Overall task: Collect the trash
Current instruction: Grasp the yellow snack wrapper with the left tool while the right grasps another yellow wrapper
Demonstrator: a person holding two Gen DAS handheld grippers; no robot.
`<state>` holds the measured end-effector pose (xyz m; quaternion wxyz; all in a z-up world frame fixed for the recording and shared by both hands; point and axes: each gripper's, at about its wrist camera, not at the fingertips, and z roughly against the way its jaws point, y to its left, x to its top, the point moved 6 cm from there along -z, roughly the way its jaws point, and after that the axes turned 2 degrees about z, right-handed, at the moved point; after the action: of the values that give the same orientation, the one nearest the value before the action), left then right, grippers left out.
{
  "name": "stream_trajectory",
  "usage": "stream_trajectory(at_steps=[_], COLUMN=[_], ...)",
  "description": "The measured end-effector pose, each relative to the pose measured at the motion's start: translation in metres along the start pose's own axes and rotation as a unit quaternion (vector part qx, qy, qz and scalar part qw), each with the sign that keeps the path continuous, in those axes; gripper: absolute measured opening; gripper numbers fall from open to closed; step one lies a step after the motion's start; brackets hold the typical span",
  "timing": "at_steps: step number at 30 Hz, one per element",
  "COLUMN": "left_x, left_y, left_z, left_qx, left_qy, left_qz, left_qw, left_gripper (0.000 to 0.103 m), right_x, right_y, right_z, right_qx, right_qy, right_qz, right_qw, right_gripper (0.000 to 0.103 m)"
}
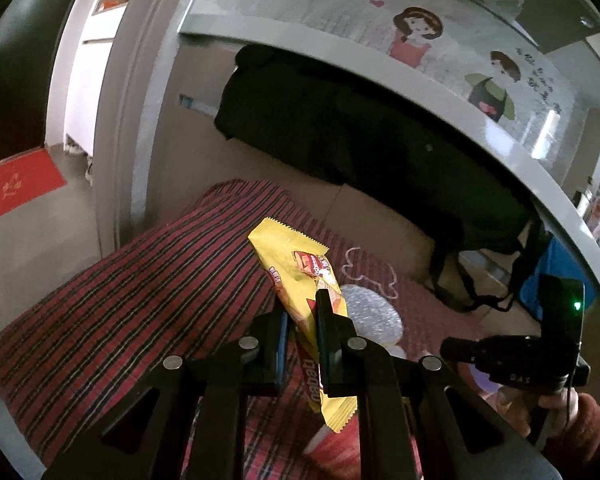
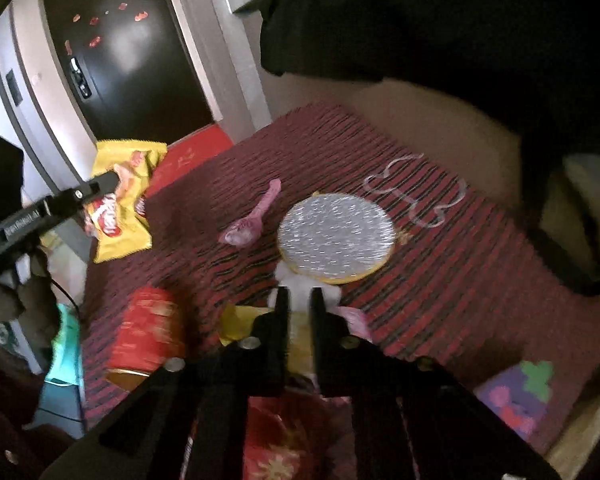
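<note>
2 grippers are at work over the striped cloth [image 2: 440, 248], and each seems to hold a piece of trash. The left gripper [image 1: 302, 320] has its jaws pinched tight on a yellow snack wrapper [image 1: 296, 272]: the foil runs between the pads, its crimped top sticking out well ahead of the fingertips and its printed tail hanging down behind and below them. The right gripper [image 2: 299, 300] has its jaws drawn nearly together; a white crumpled scrap [image 2: 296, 284] sits right at the tips and appears pinched there, though blur keeps me from being certain the pads truly bite it. Just ahead of those jaws lies a round silver foil disc [image 2: 336, 236], with a pink wrapper [image 2: 252, 220] further ahead and to the left, a red packet [image 2: 148, 328] close on the left of the jaws, and a pale yellow wrapper [image 2: 240, 320] directly beneath them. My judgement is that the weak point is the right grip: only a small edge of the scrap looks caught, so a quick swing could shake it loose back onto the cloth. The white scrap also seems to touch the disc's near rim, so lifting could drag or flip the disc. On the left, the slick foil is held near its middle, and the long free tail could snag on the red packet or slide out through the pads if the hold eases. No bin shows in either view, so both loads may have to travel far, which raises that risk.
</note>
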<state>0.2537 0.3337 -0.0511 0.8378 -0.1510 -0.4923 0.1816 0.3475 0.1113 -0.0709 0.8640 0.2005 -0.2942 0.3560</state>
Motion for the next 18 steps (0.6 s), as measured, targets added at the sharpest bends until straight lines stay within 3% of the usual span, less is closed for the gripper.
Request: stream_trajectory(at_steps=[1,2,5,9,10,13,18], left_x=[0.001,0.001,0.002,-0.001,-0.002,-0.007,-0.006], left_y=[-0.002,-0.003,-0.004,-0.002,-0.002,-0.001,-0.003], left_z=[0.003,0.005,0.008,0.004,0.003,-0.004,-0.008], left_qx=[-0.001,-0.001,0.0,-0.001,-0.001,-0.007,-0.012], left_qy=[-0.003,-0.005,-0.007,-0.005,-0.005,0.001,0.002], left_qz=[-0.003,-0.005,-0.005,0.003,0.004,0.019,0.024], left_qw=[1.0,1.0,1.0,1.0,1.0,0.9998,0.9996], left_gripper=[0.013,0.013,0.013,0.013,0.013,0.013,0.013], right_x=[-0.003,-0.005,-0.014,-0.022,-0.024,-0.026,-0.011], right_y=[-0.002,-0.004,-0.018,-0.04,-0.042,-0.037,-0.03], right_z=[0.003,0.005,-0.005,-0.037,-0.047,-0.06,-0.035], right_qx=[-0.008,-0.012,-0.023,-0.006,0.006,0.017,-0.006], right_qy=[0.001,-0.001,0.01,0.046,0.056,0.064,0.023], right_qz=[0.006,0.007,-0.015,-0.063,-0.075,-0.075,-0.048], right_qw=[1.0,1.0,1.0,0.997,0.996,0.995,0.999], right_gripper=[0.047,0.062,0.062,0.062,0.058,0.016,0.01])
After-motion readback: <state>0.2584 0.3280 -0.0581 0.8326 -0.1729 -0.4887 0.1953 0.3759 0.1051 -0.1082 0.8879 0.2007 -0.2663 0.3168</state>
